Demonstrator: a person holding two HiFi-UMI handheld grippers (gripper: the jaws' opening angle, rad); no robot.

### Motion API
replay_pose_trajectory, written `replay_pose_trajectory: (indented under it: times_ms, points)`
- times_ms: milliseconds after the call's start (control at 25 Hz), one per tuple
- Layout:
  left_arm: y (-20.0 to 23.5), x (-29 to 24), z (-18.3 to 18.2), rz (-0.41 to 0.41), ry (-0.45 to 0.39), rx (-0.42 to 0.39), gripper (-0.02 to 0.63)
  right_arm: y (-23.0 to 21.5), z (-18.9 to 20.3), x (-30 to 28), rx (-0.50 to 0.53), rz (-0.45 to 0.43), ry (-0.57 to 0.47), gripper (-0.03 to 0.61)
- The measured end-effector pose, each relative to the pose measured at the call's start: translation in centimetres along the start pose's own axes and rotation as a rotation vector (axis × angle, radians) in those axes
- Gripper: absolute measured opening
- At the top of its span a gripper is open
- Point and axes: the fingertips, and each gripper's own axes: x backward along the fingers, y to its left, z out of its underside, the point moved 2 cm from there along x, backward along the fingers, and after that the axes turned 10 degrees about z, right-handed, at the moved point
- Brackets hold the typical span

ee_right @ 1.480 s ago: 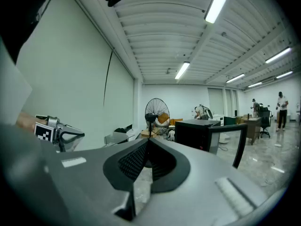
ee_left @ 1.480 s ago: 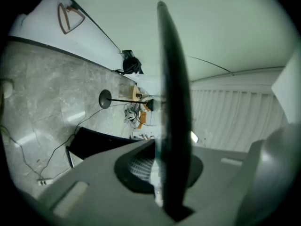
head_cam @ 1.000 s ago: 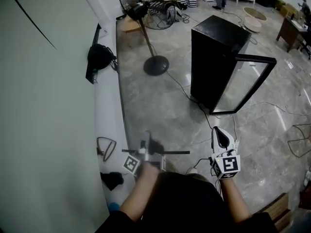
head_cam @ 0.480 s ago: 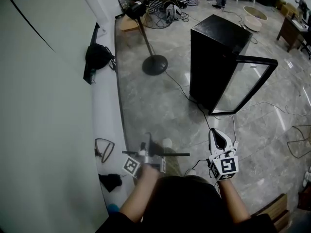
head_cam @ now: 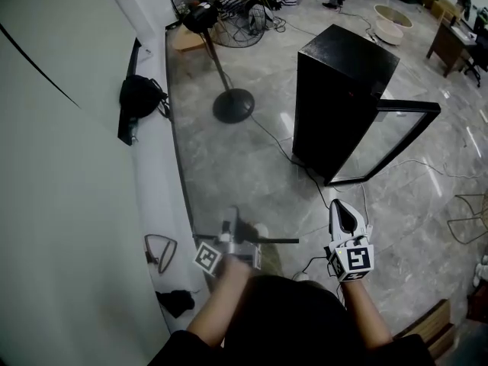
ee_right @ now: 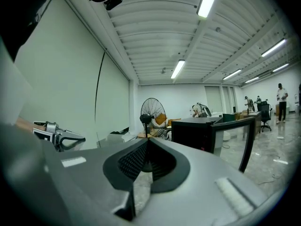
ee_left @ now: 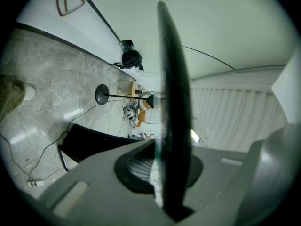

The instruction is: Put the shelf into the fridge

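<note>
The shelf is a clear glass pane with a dark edge [head_cam: 263, 239], and my left gripper [head_cam: 230, 229] is shut on that edge at the bottom centre of the head view. In the left gripper view the shelf's dark rim [ee_left: 171, 98] runs upright between the jaws of the left gripper [ee_left: 162, 171], which are clamped on it. The black fridge [head_cam: 339, 82] stands on the floor ahead to the right, its glass door [head_cam: 389, 139] swung open. My right gripper [head_cam: 341, 213] is shut with nothing in it, to the right of the shelf. The right gripper [ee_right: 147, 142] faces the fridge [ee_right: 195, 133].
A standing fan [head_cam: 229, 101] is on the floor left of the fridge, with cables trailing from it. Along the wall on the left runs a white ledge [head_cam: 152, 174] carrying a black bag [head_cam: 139, 94] and a wire frame [head_cam: 160, 250]. A wooden pallet [head_cam: 435, 326] lies at bottom right.
The fridge and fan have slid slightly down and left in the head view. Both grippers keep their places and the left one's hold on the shelf is unchanged.
</note>
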Motion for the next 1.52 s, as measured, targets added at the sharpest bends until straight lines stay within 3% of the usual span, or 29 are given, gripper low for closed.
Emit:
replay_pose_trajectory:
  times_ms: [440,1040,1320,1520]
  points:
    - [3.1,-12.7,-5.7,-0.023,0.055,0.024,0.017,1.4,-1.6,-13.3,0.016,0.064,0.038,0.003]
    - [5.7,-25.7,-12.7,-0.054,0.193,0.076,0.017,4.4,-4.0,-26.3,0.002,0.181,0.068,0.003]
    - [8.8,-29.2,-17.1,-0.093,0.219,0.071,0.017,4.9,-2.7,-28.8,0.013,0.242,0.115,0.003]
    - [9.7,-30.7,-17.4,-0.09,0.233,0.062,0.017,3.7,-1.7,-28.2,0.004,0.271,0.144,0.002]
